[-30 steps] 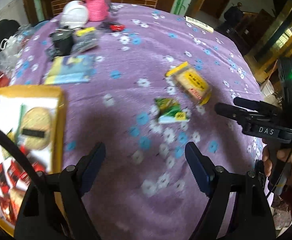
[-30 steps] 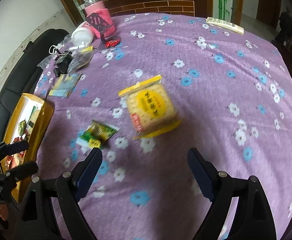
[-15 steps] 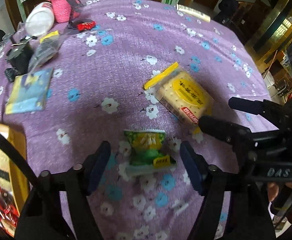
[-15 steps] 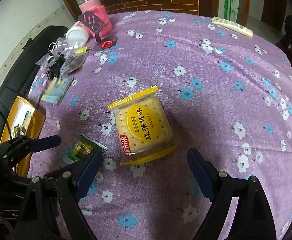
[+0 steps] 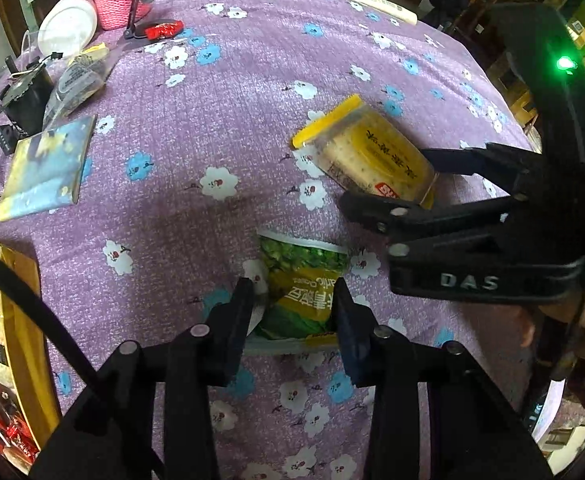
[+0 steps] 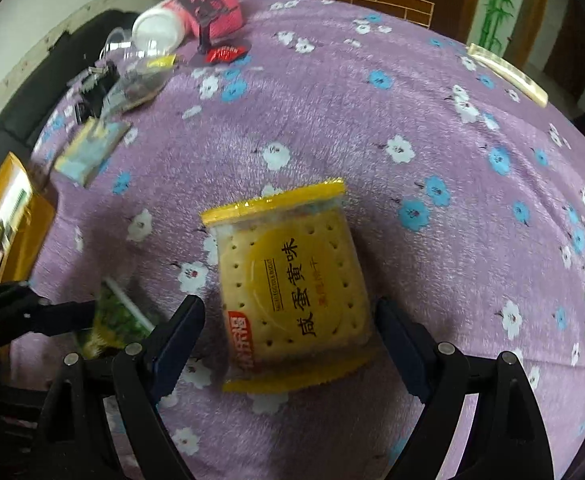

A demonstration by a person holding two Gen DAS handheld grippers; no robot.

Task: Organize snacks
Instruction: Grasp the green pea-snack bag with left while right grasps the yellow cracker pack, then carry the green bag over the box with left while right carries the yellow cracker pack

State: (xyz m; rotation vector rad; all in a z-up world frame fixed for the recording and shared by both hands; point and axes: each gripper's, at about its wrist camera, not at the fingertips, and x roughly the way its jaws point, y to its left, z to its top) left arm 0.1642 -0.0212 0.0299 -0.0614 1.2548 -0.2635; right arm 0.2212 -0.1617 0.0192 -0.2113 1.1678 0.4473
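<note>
Snacks scattered over purple flowered tablecloth. Yellow box at left edge, holding packets already. Blue-and-yellow pouch flat beyond it. Yellow cracker pack lying between wide-spread fingers of right gripper, touched by neither; jaws fully apart, gripping nothing. Green pea packet just beside crackers, pinched by left gripper, jaws narrowed against its sides. Red candy far off near pink holder.
</note>
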